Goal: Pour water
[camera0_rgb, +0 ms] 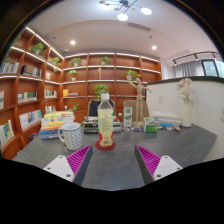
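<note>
Wooden bookshelves fill the back and side walls of the room, lined with books and a few potted plants, under recessed ceiling lights. In front of them runs a dark grey desk, which carries everything the task concerns. At its far right edge stand a pale vase of flowers and some small items too blurred to name. Nearer the middle, a clear plastic water bottle stands upright on the desk, its label showing and what looks like a red cap on top; it sits just ahead of the tongs and roughly centred on the gap between them. To the bottle's left, near but not touching it, stands a light-coloured mug with its handle turned to the left; whether it holds anything cannot be told from here. The tongs are spread wide apart, their pink pads facing each other with only bare desk between them, gripping nothing. Judged from this, the pouring has not begun: the bottle rests on its own, untouched and apparently capped, and the mug waits beside it. What seems left is the whole job: closing on the bottle, lifting it, tipping it over the mug, and setting it back down.
</note>
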A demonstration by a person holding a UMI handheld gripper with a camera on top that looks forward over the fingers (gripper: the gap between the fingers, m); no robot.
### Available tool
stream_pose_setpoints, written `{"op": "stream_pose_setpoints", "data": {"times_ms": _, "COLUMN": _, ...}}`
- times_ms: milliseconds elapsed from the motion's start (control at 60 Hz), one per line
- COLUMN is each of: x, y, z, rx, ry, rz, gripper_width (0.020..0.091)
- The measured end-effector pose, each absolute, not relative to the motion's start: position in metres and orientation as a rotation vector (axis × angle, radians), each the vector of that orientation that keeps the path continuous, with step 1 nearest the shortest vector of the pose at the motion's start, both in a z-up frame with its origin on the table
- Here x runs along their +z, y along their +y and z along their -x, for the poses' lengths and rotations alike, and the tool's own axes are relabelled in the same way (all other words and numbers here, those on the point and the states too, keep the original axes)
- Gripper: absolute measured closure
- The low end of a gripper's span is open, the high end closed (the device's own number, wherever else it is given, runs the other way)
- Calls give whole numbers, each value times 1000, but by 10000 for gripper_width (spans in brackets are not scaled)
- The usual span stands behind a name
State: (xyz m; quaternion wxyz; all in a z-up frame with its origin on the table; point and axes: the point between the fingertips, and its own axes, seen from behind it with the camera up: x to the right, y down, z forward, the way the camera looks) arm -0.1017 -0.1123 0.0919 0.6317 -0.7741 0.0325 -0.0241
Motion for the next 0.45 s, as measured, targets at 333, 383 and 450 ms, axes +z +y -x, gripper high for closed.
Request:
{"op": "stream_pose_setpoints", "data": {"times_ms": 333, "x": 97, "y": -134, "z": 72, "rx": -122, "ry": 131, "rz": 1743, "gripper_width": 248}}
{"op": "stream_pose_setpoints", "data": {"times_ms": 383, "x": 99, "y": -135, "z": 72, "rx": -114, "ry": 130, "rz": 1742, "gripper_width": 250}}
{"op": "stream_pose_setpoints", "data": {"times_ms": 450, "x": 103, "y": -135, "z": 71, "rx": -113, "ry": 136, "rz": 1732, "gripper_width": 255}}
